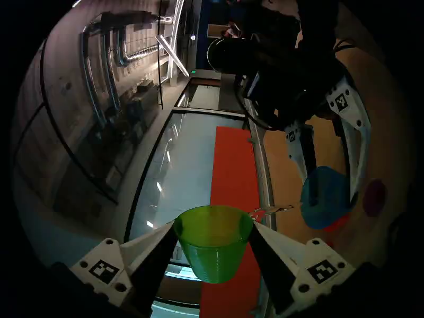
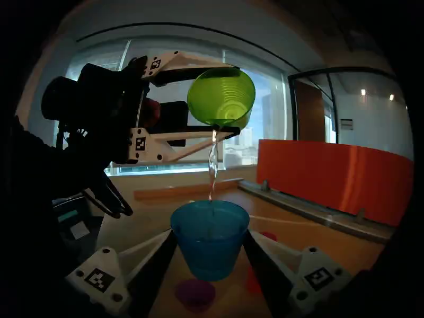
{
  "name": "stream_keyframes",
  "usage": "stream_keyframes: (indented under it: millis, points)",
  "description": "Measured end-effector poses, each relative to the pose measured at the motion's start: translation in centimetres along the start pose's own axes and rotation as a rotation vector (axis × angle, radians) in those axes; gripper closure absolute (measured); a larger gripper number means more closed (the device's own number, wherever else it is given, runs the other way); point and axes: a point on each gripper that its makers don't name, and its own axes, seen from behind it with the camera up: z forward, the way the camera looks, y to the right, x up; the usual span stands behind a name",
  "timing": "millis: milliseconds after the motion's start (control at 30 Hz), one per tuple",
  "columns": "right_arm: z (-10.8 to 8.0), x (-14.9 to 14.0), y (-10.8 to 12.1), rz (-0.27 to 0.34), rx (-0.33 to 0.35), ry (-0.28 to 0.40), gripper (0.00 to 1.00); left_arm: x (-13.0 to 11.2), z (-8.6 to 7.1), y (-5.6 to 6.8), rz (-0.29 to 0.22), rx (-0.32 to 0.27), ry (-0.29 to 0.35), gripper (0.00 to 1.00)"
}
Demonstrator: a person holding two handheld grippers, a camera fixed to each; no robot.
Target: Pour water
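Observation:
My left gripper is shut on a translucent green cup, tipped on its side. In the right gripper view that green cup hangs above, mouth turned down, and a thin stream of water falls from its lip into a blue cup. My right gripper is shut on the blue cup, which stands upright just below. In the left gripper view the blue cup sits between the right gripper's white fingers, with a person's hand behind them.
A wooden table lies under both cups. A purple disc and a red piece rest on it. An orange panel runs along the table's far side. Windows stand behind.

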Motion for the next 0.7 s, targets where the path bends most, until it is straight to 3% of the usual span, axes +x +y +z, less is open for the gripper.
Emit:
stream_keyframes:
  millis: [700]
  points:
    - [-0.12, 0.02, 0.12, 0.000, -0.006, 0.000, 0.12, 1.00, -0.25, -0.04, 0.114, 0.011, 0.002, 0.13]
